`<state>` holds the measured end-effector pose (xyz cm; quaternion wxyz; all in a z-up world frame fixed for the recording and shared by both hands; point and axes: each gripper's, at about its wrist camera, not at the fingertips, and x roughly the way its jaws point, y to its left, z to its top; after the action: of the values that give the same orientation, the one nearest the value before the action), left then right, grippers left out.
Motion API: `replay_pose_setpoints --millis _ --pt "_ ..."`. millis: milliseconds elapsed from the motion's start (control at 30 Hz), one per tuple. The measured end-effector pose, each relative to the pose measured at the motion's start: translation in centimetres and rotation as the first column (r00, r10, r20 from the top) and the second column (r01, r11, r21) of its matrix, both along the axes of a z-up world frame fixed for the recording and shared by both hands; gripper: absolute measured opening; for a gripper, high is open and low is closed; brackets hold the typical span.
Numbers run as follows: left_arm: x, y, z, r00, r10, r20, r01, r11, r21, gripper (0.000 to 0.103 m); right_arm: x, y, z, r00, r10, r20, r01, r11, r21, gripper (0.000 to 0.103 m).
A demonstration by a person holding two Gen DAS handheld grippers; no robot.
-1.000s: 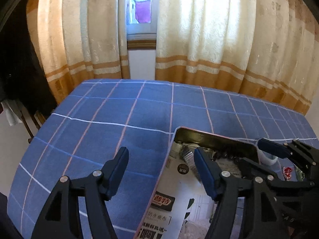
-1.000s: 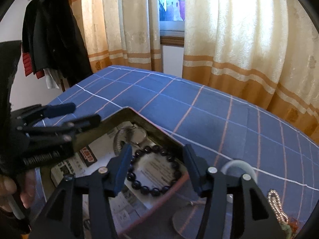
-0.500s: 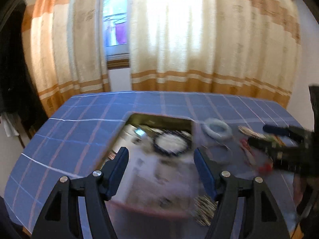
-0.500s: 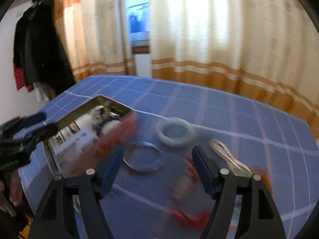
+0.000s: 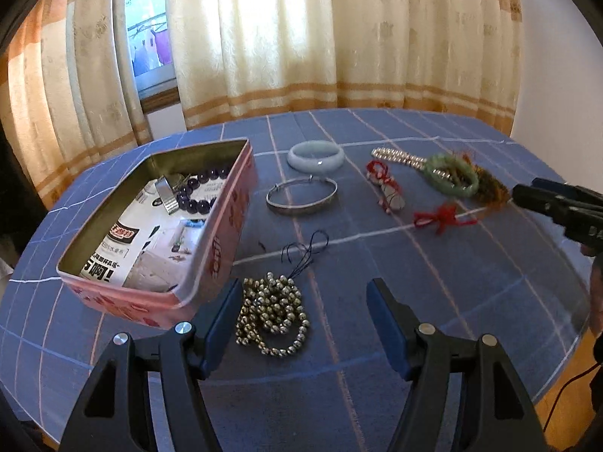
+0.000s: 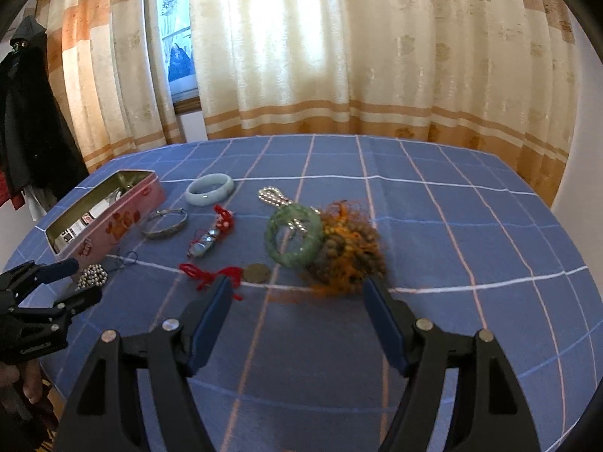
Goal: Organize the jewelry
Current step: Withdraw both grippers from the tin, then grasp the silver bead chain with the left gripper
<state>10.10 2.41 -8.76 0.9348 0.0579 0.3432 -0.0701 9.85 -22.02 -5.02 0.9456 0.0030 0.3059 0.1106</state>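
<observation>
Both grippers have swung from the tin (image 5: 158, 222) toward loose jewelry: left gripper (image 5: 303, 324) apart over the bead pile (image 5: 273, 314); right gripper (image 6: 296, 324) apart, empty, probably targeting the green bangle (image 6: 294, 239) at 12 o'clock.

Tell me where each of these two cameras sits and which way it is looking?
Left wrist view: rides on the left claw, looking down at the silver bead string and pink tin; the right claw enters at right.
Right wrist view: rides on the right claw, facing the green bangle and orange tassels; the left claw and fingers show at left.
Shared: tin, both bangles, blue tablecloth.
</observation>
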Motion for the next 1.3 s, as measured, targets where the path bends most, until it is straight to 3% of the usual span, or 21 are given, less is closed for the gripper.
replay_pose_setpoints --millis 267,333,433,467,533,933,1300 --pt "0.8 -0.2 -1.0 0.998 -0.009 -0.063 0.009 1.000 -0.003 0.065 0.2 -1.0 -1.0 1.000 -0.010 -0.003 0.010 1.000 0.019 0.075" --pt "1.0 -0.2 -1.2 0.998 -0.020 -0.067 0.020 1.000 0.003 0.037 0.2 -1.2 -1.2 1.000 -0.011 -0.005 0.011 1.000 0.020 0.075" --pt "0.9 -0.4 -1.2 0.998 -0.021 -0.052 0.023 0.999 0.035 0.023 0.2 -1.5 -1.4 1.000 -0.015 -0.012 0.016 0.999 0.036 0.075" --pt "0.9 -0.2 -1.1 0.998 -0.020 -0.052 0.021 1.000 0.020 0.022 0.2 -1.6 -1.3 1.000 -0.017 -0.011 0.017 0.999 0.042 0.075" --pt "0.8 0.2 -0.8 0.999 -0.027 -0.045 0.027 1.000 -0.015 0.011 0.3 -1.7 -1.4 1.000 -0.017 -0.017 0.018 0.999 0.049 0.075" --pt "-0.4 1.2 2.1 0.998 -0.028 0.048 0.032 0.997 -0.072 0.010 0.2 -2.0 -1.3 1.000 -0.020 -0.017 0.021 0.996 0.082 0.075" --pt "-0.3 1.5 5.6 0.991 -0.030 0.131 0.040 0.997 -0.072 0.010 0.3 -2.0 -1.2 1.000 -0.016 -0.021 0.018 0.996 0.093 0.075"
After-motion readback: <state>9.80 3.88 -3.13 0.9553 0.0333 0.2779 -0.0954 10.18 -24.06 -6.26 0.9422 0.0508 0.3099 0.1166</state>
